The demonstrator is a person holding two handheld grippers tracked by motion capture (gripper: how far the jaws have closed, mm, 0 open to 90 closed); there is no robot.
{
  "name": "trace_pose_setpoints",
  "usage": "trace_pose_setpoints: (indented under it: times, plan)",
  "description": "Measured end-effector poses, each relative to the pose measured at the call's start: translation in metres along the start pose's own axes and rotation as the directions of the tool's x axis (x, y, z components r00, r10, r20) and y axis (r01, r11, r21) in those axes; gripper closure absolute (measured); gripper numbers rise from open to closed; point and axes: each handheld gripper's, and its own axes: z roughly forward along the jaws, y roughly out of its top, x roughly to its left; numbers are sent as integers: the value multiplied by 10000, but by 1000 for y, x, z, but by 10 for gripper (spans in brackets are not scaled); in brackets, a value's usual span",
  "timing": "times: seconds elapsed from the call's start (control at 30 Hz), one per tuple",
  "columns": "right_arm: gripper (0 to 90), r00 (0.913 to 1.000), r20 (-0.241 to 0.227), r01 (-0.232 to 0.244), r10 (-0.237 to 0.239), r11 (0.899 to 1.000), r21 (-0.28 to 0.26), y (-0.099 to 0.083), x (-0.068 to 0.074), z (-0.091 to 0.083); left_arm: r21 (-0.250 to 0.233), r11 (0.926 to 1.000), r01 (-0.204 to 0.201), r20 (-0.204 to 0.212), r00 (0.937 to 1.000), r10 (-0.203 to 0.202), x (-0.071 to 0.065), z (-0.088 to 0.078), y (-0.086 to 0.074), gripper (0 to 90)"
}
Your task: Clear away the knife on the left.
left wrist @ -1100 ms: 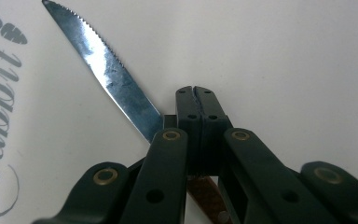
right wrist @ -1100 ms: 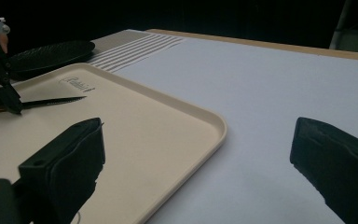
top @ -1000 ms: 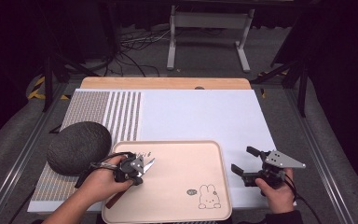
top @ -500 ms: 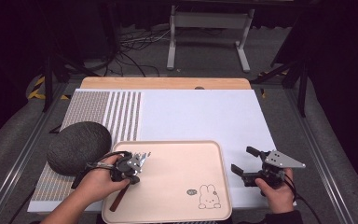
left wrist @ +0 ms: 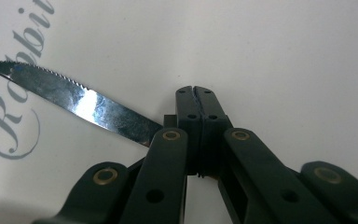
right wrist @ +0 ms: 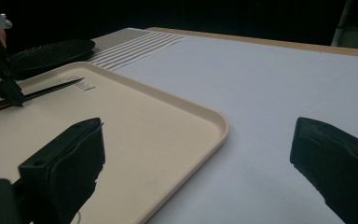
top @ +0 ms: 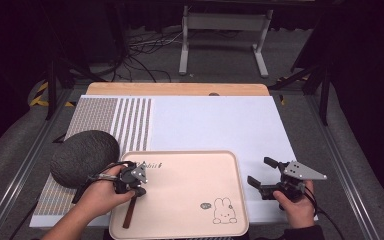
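Serrated steel knife with a dark brown wooden handle (top: 131, 207) lies on the beige plastic tray with a rabbit print (top: 190, 200), at the tray's near-left part, blade pointing far, handle toward the near edge. In the left gripper view the blade (left wrist: 74, 100) runs out to the left from under the jaws, flat or nearly flat on the tray surface over the grey "Rabbit" lettering.

Left gripper (top: 130, 180) sits over the knife about where blade meets handle. Jaws pressed together around it, pinching the knife; in the left gripper view the two tips (left wrist: 196, 100) meet with no gap. Right gripper (top: 265, 177) rests right of the tray over the white desk mat (top: 215, 125), jaws spread, nothing between them; its own view has both pads wide apart with the tray corner (right wrist: 214, 123) between them farther off.

Progress, my read: knife is down on the tray, so placement looks done or nearly so. Left: release the grip and back the left gripper off. Can't tell whether the knife's full weight is on the tray yet.

Dark grey round textured plate (top: 84, 157) sits left of the tray, touching or just overlapping its far-left corner; nothing seen on it.

Count:
- knife: 1
- tray: 1
- plate: 1
- grippers: 2
- desk mat: 1, with a striped/dotted band at left

Desk's wooden far edge (top: 180, 89) is bare.
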Motion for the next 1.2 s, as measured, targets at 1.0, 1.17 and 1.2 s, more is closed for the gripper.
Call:
trace_pose_setpoints:
  times: [1.0, 1.17, 1.2]
  plan:
    - [41, 10000, -25, -20, 20, 10000, 67, -1, 1, 1, -189, 9978, 635, -259, 9976, -639, 6, -6, -18, 900]
    - [41, 10000, -15, -28, 28, 10000, 79, -1, 1, 1, -55, 9980, 630, -205, 9978, -631, 3, -8, -22, 900]
    - [41, 10000, -29, -26, 26, 10000, 88, -1, 1, 2, -15, 9982, 595, -192, 9980, -595, 2, -8, -23, 900]
